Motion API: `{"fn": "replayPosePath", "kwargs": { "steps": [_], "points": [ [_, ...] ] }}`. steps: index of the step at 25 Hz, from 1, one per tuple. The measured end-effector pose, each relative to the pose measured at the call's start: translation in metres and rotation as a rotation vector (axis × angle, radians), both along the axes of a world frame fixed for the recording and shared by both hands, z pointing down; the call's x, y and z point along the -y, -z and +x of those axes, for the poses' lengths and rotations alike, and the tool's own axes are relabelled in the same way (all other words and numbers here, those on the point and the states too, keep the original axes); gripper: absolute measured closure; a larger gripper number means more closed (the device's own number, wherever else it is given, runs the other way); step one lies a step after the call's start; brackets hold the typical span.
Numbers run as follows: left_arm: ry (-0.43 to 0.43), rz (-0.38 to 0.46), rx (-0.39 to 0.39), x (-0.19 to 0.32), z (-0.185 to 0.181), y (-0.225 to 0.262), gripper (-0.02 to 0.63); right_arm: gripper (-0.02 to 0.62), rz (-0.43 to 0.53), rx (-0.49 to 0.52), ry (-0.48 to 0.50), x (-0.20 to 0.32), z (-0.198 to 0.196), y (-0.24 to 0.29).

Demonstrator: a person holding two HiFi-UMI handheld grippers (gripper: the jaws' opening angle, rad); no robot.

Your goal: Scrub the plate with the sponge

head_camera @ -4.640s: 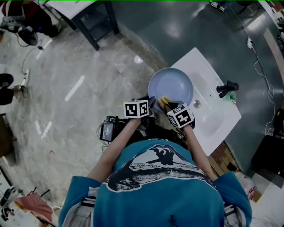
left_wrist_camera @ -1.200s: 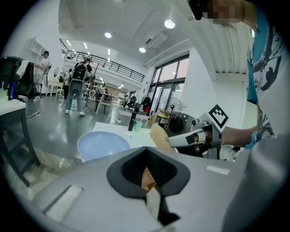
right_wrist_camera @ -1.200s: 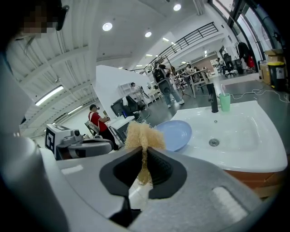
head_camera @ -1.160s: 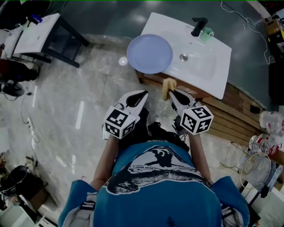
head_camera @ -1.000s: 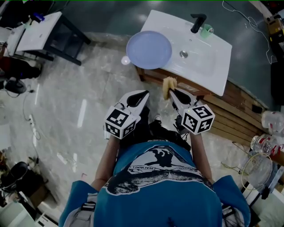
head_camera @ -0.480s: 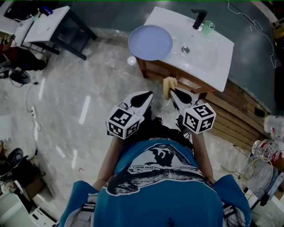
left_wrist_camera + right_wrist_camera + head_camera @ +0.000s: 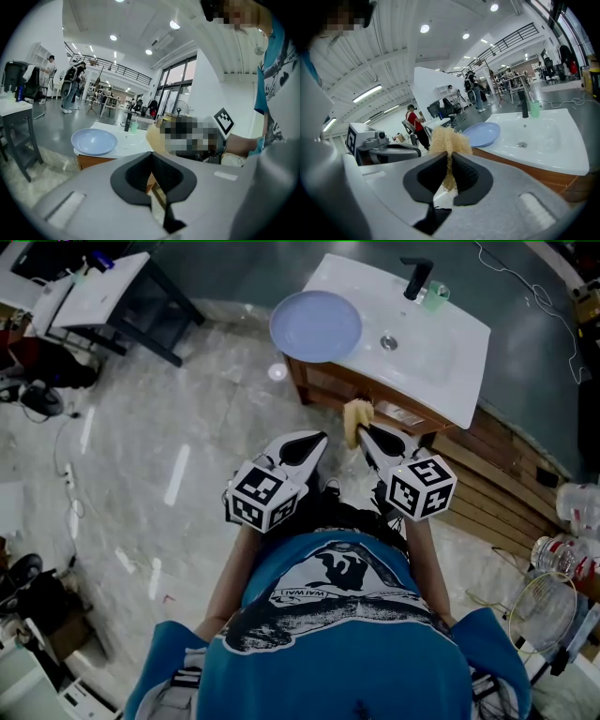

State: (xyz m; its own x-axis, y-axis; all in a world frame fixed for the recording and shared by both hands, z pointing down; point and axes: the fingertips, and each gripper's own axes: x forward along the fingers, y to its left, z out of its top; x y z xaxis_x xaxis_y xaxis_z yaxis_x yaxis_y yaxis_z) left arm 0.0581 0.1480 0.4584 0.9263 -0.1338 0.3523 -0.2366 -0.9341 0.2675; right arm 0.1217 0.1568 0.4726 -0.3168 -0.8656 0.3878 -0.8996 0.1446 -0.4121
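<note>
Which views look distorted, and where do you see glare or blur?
Head view: dim and bluish, little bending, with one bright glare spot on the floor beside the plate. Left gripper view: strong fisheye bending, dark corners, mosaic patches laid over it. Right gripper view: the same bending, ceiling lamps blown out white, sponge fairly sharp.

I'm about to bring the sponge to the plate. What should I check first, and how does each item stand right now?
1. Sponge clamped in the right gripper: ok.
2. Left gripper empty, jaws together: ok.
3. Plate fully supported: not ok, it overhangs the left corner of the sink.
4. Grippers at the plate: not ok, both are short of the sink, over the floor.
5. Path to the plate free: ok, nothing stands between.
6. Plate surface clean: cannot tell.
</note>
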Motion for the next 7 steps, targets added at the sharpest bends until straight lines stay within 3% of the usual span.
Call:
{"fn": "replayPosePath", "kwargs": {
  "steps": [7],
  "points": [
    [-0.022, 0.006, -0.004, -0.0116, 0.0001, 0.0005, 0.595, 0.568, 0.008, -0.012, 0.003, -0.0067, -0.0053, 0.0017]
  ]
}}
